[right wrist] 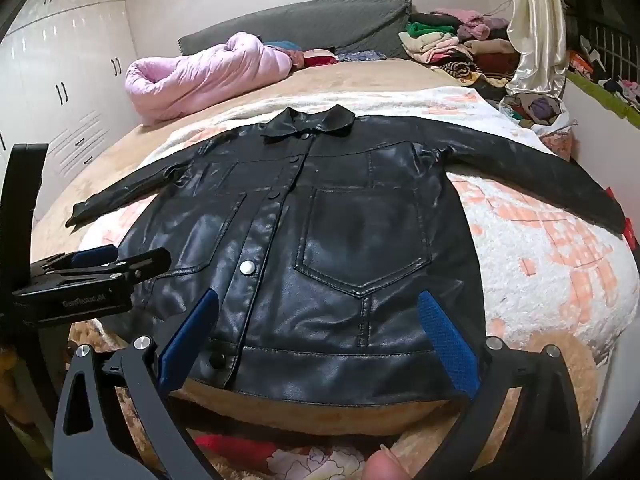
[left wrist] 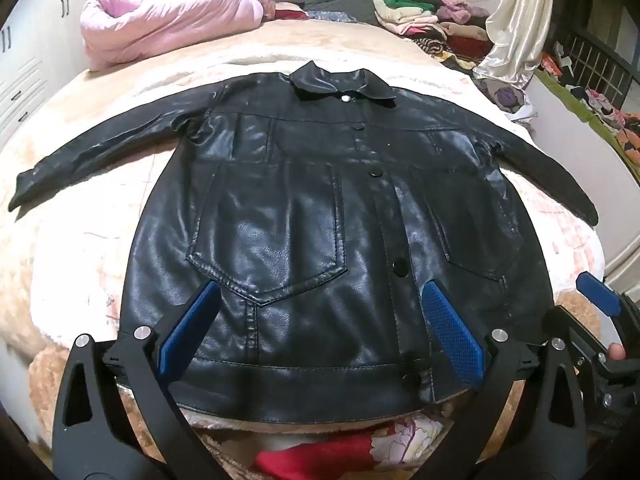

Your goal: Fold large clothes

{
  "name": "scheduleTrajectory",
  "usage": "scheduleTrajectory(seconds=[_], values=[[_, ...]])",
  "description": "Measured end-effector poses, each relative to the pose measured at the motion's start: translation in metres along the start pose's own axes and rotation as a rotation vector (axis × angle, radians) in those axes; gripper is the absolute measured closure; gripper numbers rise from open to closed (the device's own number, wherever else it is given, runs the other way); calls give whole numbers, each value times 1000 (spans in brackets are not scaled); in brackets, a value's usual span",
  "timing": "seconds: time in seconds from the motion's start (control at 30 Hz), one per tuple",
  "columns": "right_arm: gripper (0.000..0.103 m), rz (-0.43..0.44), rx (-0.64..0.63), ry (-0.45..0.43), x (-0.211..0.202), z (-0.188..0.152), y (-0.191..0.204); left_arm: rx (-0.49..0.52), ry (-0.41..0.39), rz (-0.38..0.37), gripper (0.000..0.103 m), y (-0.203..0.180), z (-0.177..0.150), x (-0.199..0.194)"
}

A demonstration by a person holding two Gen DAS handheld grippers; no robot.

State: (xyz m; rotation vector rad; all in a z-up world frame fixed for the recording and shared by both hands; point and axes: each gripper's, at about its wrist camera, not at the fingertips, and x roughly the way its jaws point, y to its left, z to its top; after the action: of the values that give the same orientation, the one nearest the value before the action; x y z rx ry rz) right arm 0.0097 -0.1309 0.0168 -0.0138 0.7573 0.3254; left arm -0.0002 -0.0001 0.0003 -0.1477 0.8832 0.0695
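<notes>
A black leather jacket [left wrist: 304, 208] lies flat, front up and buttoned, on the bed, sleeves spread to both sides, collar at the far end. It also shows in the right wrist view [right wrist: 340, 240]. My left gripper [left wrist: 320, 312] is open and empty, hovering over the jacket's lower hem near the left pocket. My right gripper [right wrist: 320, 320] is open and empty, over the hem near the right pocket. The right gripper shows at the right edge of the left wrist view [left wrist: 600, 300]; the left gripper shows at the left of the right wrist view [right wrist: 96, 264].
The bed has a fluffy white and pink blanket [right wrist: 540, 240]. A rolled pink quilt [left wrist: 160, 20] lies at the far left. A pile of clothes [left wrist: 432, 20] sits at the far right by a cream curtain [left wrist: 516, 20]. White wardrobes [right wrist: 60, 80] stand left.
</notes>
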Motion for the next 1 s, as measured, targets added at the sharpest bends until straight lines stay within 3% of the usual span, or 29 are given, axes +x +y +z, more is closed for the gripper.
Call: scheduleTrajectory(seconds=[1.0], values=[[4, -18, 18, -7, -4, 1, -5, 1, -5, -4, 9, -3, 5, -8]])
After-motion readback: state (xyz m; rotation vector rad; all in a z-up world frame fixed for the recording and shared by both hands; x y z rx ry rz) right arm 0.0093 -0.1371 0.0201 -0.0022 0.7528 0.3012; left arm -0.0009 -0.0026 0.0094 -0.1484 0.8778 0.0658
